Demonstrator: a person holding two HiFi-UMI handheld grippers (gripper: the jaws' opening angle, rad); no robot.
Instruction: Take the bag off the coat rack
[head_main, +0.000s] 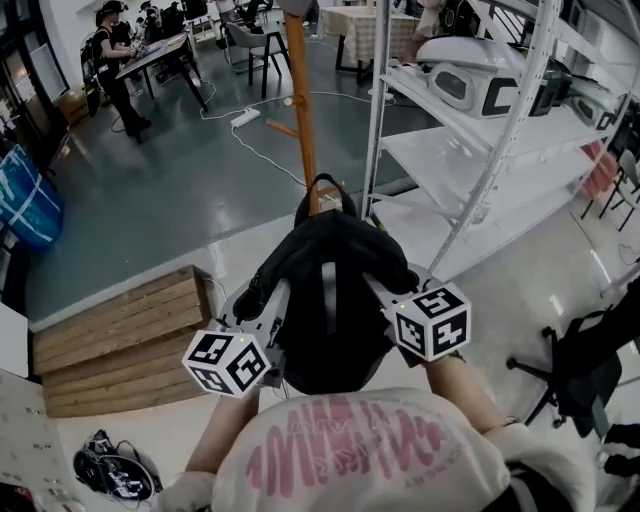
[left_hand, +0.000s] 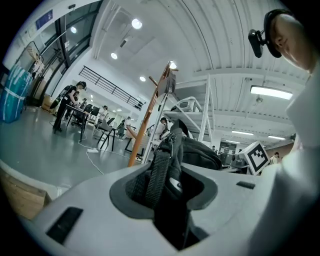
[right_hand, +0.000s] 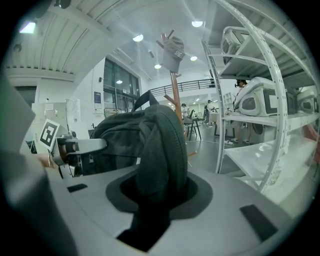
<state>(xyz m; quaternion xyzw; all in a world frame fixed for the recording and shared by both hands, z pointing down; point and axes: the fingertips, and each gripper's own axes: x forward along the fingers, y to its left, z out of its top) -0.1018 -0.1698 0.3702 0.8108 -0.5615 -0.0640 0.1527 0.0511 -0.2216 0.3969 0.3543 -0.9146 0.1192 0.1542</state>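
1. Head view: the black bag (head_main: 325, 290) is hanging at centre frame between both grippers, in front of the lower pole of the coat rack (head_main: 302, 110), which is standing at upper centre. The left gripper (head_main: 268, 305) is clamping the bag's left side and the right gripper (head_main: 385, 288) is clamping its right side. A shelving unit (head_main: 470, 150) is filling the upper right
2. Left gripper view: the jaws are closing on a woven strap (left_hand: 159, 172) of the bag (left_hand: 200, 152) at centre frame. The coat rack (left_hand: 147, 120) is standing behind, left of centre
3. Right gripper view: the jaws are pinching a thick fold of the bag (right_hand: 155, 145) at centre. The coat rack (right_hand: 175, 95) is rising behind it
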